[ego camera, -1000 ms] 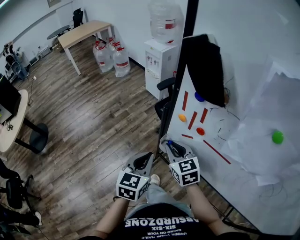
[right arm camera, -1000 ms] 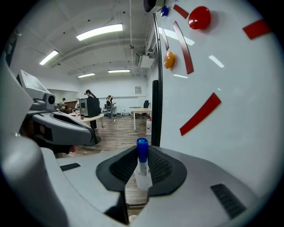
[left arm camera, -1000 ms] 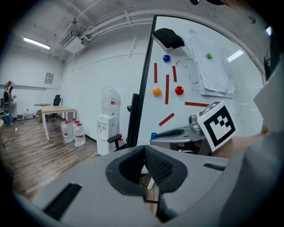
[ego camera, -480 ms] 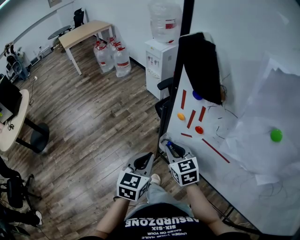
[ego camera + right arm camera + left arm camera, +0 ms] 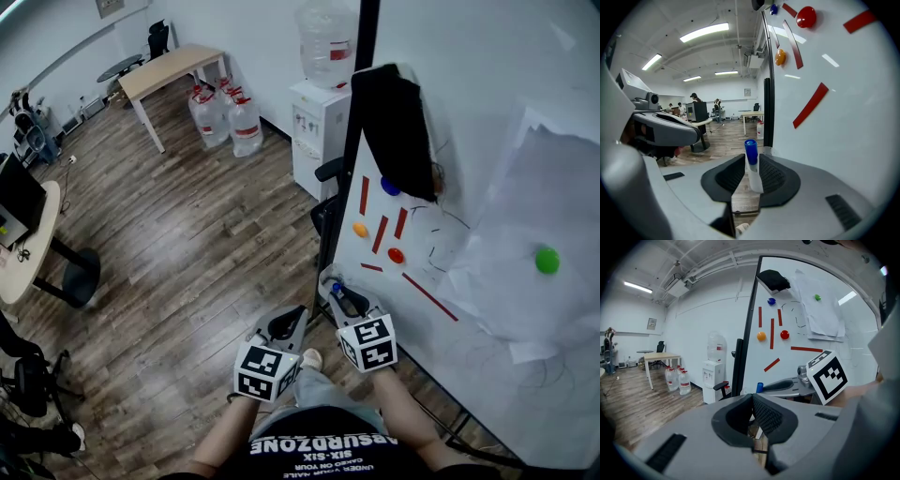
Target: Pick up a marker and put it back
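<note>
Two grippers, held side by side low in front of the person, just off the lower left edge of the whiteboard (image 5: 487,112).

Right gripper (image 5: 339,292): jaws partly apart with the marker (image 5: 752,166) between the pads. White barrel, blue cap up, standing roughly upright and sticking out past the jaw tips. Jaws have just been opening a touch, but both pads look to be on the barrel, so it's gripped. The marker is off the board and only near its surface.

Left gripper (image 5: 292,319): jaws closed, tips meeting, nothing between them. It sits just left of the right one, over the wooden floor (image 5: 187,244).

On the board: several red strips (image 5: 380,234) at various angles, an orange magnet (image 5: 360,229), a red magnet (image 5: 396,254), a blue magnet (image 5: 390,187), and a black cloth (image 5: 398,131) draped over the top left. A green magnet (image 5: 547,260) sits on crumpled white paper (image 5: 525,187) further right.

Water dispenser (image 5: 319,131) stands just behind the board.
</note>
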